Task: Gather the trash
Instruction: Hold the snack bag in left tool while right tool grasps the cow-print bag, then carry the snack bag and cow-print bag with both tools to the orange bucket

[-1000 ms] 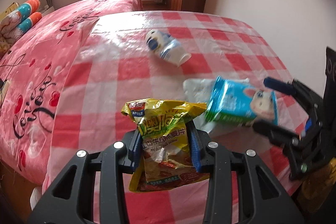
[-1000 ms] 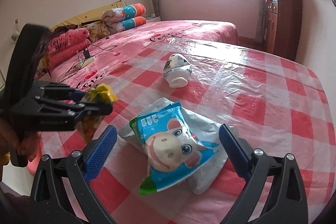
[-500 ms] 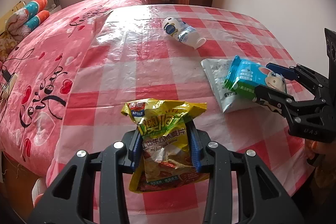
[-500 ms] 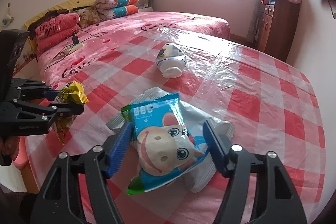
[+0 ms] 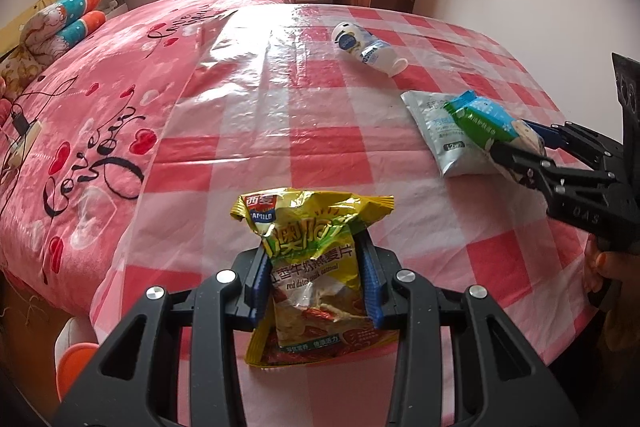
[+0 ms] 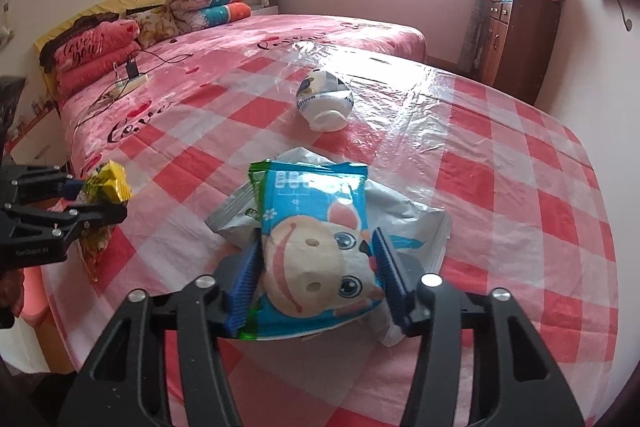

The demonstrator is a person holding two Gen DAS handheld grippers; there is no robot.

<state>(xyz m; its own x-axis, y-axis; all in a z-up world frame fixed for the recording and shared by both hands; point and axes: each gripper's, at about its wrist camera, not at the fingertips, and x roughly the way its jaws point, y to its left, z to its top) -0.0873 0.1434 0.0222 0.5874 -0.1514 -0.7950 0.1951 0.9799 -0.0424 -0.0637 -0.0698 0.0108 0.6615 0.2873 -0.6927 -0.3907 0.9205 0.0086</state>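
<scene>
My left gripper (image 5: pixel 314 281) is shut on a yellow snack bag (image 5: pixel 316 267) and holds it above the near edge of the checked table (image 5: pixel 280 107); it also shows in the right wrist view (image 6: pixel 100 187). My right gripper (image 6: pixel 318 281) is shut on a blue cartoon snack bag (image 6: pixel 320 247), seen from the side in the left wrist view (image 5: pixel 488 123). A silver pouch (image 5: pixel 440 131) lies flat under it (image 6: pixel 404 211). A white bottle (image 5: pixel 366 49) lies on its side farther back (image 6: pixel 324 103).
A bed with a pink cover (image 5: pixel 100 87) runs along the table's left side, with pillows (image 6: pixel 208 3) and a cabled power strip (image 6: pixel 128 81). A wooden cabinet (image 6: pixel 516 39) stands at the far wall. An orange bin (image 5: pixel 74 367) sits below the table's near corner.
My right gripper has closed on the blue bag and lifted it off the silver pouch. Both grippers have drawn back toward the table's near edge. The left still holds the yellow bag.
</scene>
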